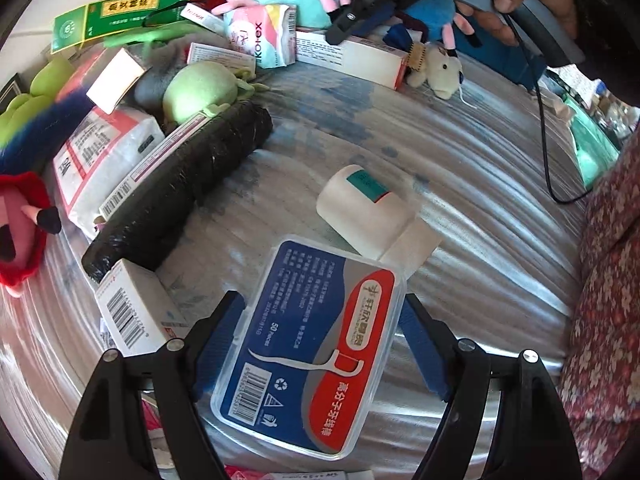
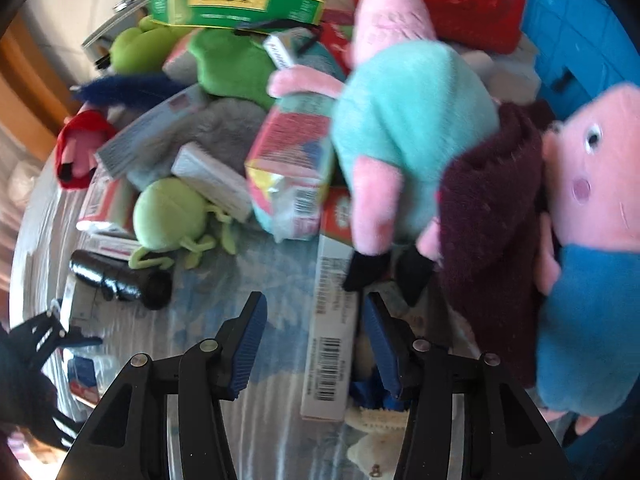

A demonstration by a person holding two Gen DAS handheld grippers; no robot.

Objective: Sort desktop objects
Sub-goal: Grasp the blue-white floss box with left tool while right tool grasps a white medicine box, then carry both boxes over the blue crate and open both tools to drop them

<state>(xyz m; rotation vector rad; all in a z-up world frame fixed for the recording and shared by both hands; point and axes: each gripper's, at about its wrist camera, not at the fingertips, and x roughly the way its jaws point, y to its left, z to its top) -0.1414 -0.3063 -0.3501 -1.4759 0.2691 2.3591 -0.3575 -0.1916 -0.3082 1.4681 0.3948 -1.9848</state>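
In the left wrist view my left gripper point(image 1: 322, 312) is open around a clear plastic floss-pick box point(image 1: 308, 344) with a blue and red label; the box lies on the silvery table cover point(image 1: 460, 160) with a gap at each finger. A white roll point(image 1: 362, 204) lies just beyond it. My right gripper point(image 1: 340, 28) shows at the top, held by a hand. In the right wrist view my right gripper point(image 2: 314, 316) is open above a long white carton point(image 2: 334, 324), near a pink pig plush in a teal shirt point(image 2: 408, 120).
A pile fills the far left: green carton point(image 1: 120, 12), Kotex pack point(image 1: 264, 36), black roll point(image 1: 180, 188), light green plush point(image 1: 196, 92), white barcode boxes point(image 1: 132, 308). A pig plush in blue point(image 2: 600, 240), maroon cloth point(image 2: 492, 208) and a small white plush point(image 1: 440, 68) lie right. A cable point(image 1: 548, 152) hangs right.
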